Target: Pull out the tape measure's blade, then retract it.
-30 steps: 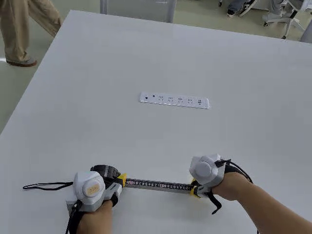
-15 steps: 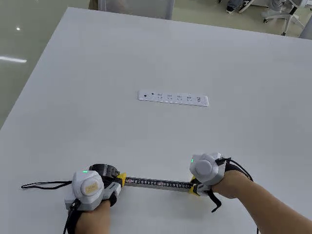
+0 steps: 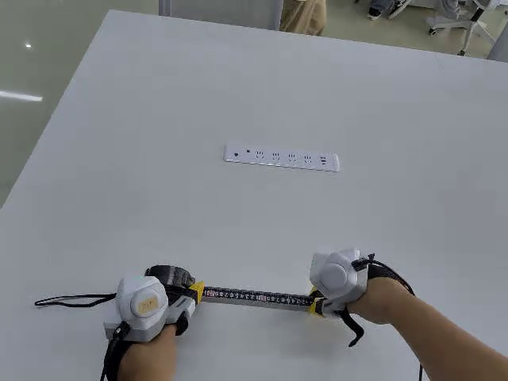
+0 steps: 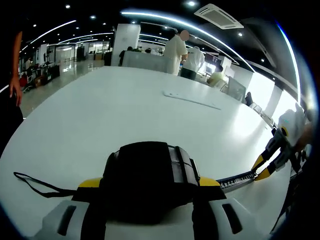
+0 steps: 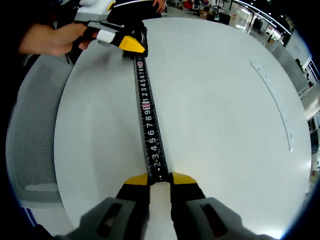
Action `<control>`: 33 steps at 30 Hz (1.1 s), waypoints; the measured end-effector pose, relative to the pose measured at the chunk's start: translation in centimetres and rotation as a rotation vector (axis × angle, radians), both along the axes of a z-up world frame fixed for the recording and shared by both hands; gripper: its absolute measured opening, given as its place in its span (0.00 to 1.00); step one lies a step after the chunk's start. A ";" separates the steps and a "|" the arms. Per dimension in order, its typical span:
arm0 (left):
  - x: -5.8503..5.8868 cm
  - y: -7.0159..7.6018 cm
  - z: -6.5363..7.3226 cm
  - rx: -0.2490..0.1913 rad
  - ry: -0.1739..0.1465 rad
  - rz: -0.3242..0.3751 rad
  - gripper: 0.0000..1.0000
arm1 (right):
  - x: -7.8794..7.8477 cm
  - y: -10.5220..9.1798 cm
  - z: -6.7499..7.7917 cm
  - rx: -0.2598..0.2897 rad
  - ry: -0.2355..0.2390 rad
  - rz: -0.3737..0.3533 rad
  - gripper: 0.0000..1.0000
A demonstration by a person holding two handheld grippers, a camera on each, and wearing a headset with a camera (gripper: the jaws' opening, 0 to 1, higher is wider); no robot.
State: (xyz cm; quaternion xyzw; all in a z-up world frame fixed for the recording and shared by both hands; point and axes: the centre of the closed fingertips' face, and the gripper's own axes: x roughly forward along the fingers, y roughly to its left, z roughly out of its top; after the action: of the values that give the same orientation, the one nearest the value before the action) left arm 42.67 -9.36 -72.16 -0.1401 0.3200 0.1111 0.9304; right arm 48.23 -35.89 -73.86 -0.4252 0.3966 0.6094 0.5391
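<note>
Black case (image 4: 145,180) half hidden inside clamped left fingers (image 4: 91,183); blade tip (image 5: 159,172) inside pinched right fingers (image 5: 134,181).

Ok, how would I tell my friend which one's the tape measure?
Look at the near edge of the big white table. The tape measure is the black case the left gripper holds, its blade stretching to the right gripper. Unlike the white power strip, it's black with numbers.

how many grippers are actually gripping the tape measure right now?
2. The left gripper clamps the tape measure's case; the right gripper pinches the tip of the blade, which lies pulled out flat between them.
</note>
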 end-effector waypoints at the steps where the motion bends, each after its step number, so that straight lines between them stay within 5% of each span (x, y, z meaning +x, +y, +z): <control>1: 0.0 0.0 0.0 -0.003 0.001 -0.002 0.66 | 0.0 0.0 0.0 0.002 0.002 -0.002 0.14; 33: -0.2 -0.1 0.0 -0.041 0.020 -0.031 0.66 | 0.2 2.3 0.1 0.023 0.028 0.019 0.14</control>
State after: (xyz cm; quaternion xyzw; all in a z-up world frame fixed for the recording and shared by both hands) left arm 42.42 -9.42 -72.14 -0.1531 0.3336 0.0915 0.9257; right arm 48.40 -33.55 -73.77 -0.4143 0.3929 0.6250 0.5324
